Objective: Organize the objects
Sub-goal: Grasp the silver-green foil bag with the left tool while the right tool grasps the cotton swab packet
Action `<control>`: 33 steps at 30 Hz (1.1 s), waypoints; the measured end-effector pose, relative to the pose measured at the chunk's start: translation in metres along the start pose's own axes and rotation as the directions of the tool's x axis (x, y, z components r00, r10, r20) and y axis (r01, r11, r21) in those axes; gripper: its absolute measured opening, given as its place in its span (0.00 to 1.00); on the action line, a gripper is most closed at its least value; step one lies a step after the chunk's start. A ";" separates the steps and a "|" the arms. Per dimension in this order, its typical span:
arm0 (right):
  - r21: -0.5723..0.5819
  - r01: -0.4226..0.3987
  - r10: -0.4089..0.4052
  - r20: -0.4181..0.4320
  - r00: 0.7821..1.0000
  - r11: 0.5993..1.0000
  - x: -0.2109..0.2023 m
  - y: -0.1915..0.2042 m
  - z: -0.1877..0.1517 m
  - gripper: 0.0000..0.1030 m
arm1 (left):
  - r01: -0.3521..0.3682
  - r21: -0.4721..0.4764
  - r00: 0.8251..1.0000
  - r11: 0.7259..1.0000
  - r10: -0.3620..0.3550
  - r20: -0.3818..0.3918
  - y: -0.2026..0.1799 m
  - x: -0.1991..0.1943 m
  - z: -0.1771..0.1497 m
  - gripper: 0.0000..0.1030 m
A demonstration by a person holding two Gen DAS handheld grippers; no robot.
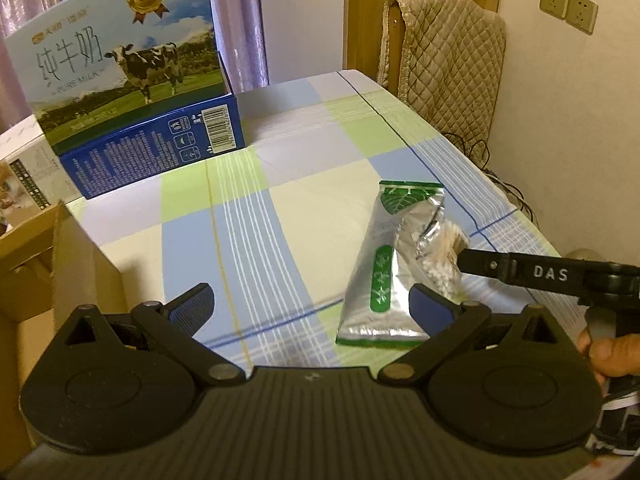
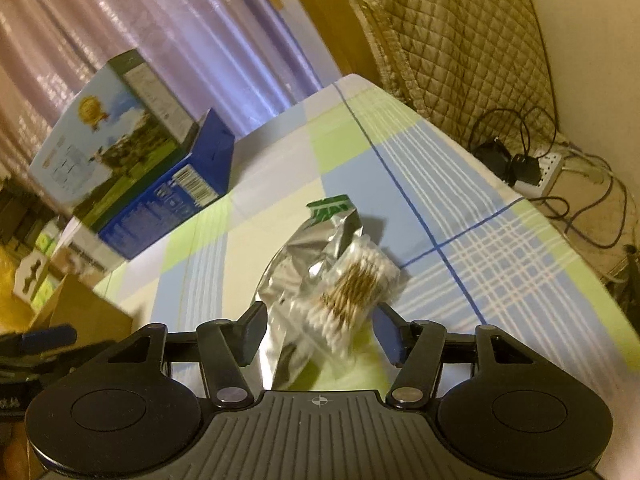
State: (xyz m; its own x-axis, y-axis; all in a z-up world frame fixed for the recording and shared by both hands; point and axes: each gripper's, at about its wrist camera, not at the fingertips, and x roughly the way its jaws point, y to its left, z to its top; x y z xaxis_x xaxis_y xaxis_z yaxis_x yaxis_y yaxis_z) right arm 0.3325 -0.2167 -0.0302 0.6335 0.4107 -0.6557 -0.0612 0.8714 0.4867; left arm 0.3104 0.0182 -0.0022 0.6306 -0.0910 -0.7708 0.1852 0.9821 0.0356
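Note:
A silver pouch with green print (image 1: 384, 272) lies on the checked tablecloth (image 1: 248, 220), just ahead of my left gripper's right finger. My left gripper (image 1: 313, 307) is open and holds nothing. A clear packet of cotton swabs (image 1: 438, 256) rests against the pouch's right side, at the tip of my right gripper (image 1: 464, 260), which reaches in from the right. In the right wrist view the swab packet (image 2: 352, 292) sits blurred between the half-closed fingers of the right gripper (image 2: 320, 332), with the pouch (image 2: 296, 280) beneath it.
A blue milk carton box (image 1: 128, 80) stands at the back left of the table. An open cardboard box (image 1: 60, 280) is at the left edge. A chair with a quilted cover (image 1: 444, 60) stands beyond the right edge, with cables and a power strip (image 2: 552, 168) below. A hand (image 1: 608, 352) holds the right gripper.

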 end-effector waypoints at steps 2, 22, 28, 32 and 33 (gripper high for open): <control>0.026 0.010 -0.009 -0.003 1.000 1.000 0.011 -0.005 0.003 0.55 | 0.002 0.002 1.000 1.000 -0.002 -0.004 0.001 0.009 0.003 0.99; -0.109 0.126 -0.136 -0.091 0.986 0.986 0.054 -0.006 0.014 0.18 | 0.054 0.051 0.997 0.997 -0.050 -0.065 -0.008 0.050 0.004 0.99; -0.176 0.169 -0.184 -0.077 0.980 0.970 0.028 -0.019 0.014 0.18 | 0.135 0.103 0.987 0.985 -0.125 -0.101 -0.031 0.073 0.013 0.98; -0.151 0.192 -0.205 -0.079 0.976 0.970 0.016 -0.038 0.011 0.18 | 0.169 0.152 0.981 0.974 -0.152 -0.121 -0.051 0.093 0.018 0.98; -0.154 0.199 -0.212 -0.073 0.975 0.968 0.012 -0.041 0.009 0.18 | 0.171 0.164 0.980 0.972 -0.151 -0.128 -0.056 0.098 0.019 0.95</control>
State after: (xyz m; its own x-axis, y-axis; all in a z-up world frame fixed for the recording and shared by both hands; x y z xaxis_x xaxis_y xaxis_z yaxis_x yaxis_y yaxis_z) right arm 0.3501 -0.2501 -0.0528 0.5742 0.2354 -0.7841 -0.0524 0.9664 0.2517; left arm 0.3759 -0.0487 -0.0680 0.4940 -0.2166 -0.8420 0.4113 0.9115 0.0069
